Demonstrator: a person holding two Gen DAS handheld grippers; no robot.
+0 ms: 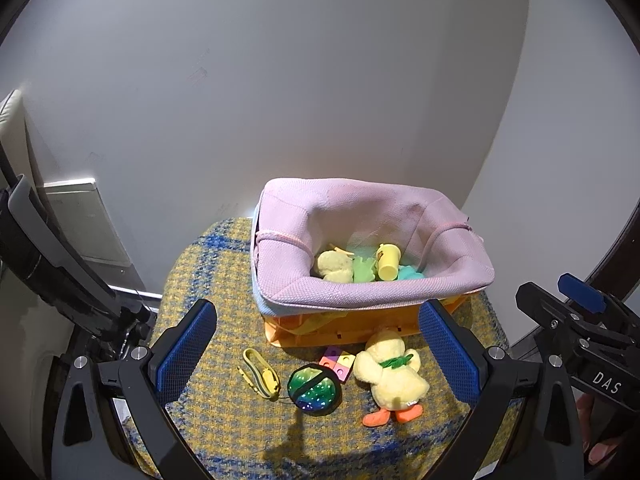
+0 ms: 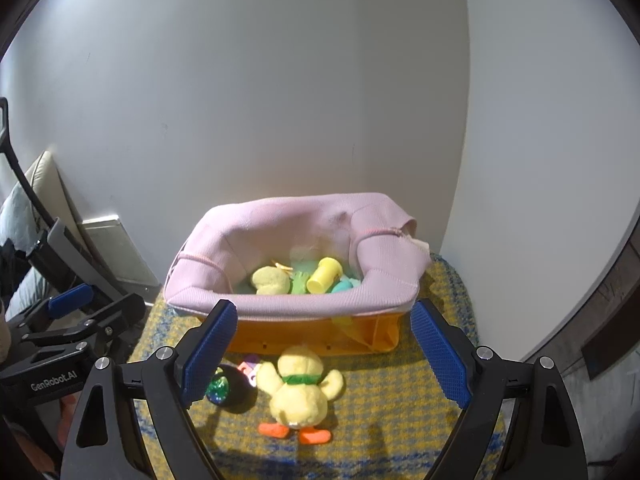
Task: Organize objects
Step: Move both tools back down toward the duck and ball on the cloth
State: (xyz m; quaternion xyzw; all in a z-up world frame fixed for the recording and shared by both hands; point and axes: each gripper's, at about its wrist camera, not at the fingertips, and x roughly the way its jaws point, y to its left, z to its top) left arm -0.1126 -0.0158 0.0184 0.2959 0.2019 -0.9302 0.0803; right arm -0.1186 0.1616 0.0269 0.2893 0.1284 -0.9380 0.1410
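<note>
Both fingers pairs you're holding wide, gripping nothing: left gripper (image 1: 318, 344) hovering over ball (image 1: 315, 389) and blocks (image 1: 338, 361), right gripper (image 2: 325, 352) over duck (image 2: 299, 394) before basket (image 2: 296, 304).

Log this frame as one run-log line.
left gripper: open, empty | right gripper: open, empty | plush duck, sequin pouch, yellow clip, colour block: outside basket | stage: approach

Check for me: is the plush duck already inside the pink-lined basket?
No, the plush duck lies face down on the checked cloth in front of the pink-lined basket, outside it.
</note>
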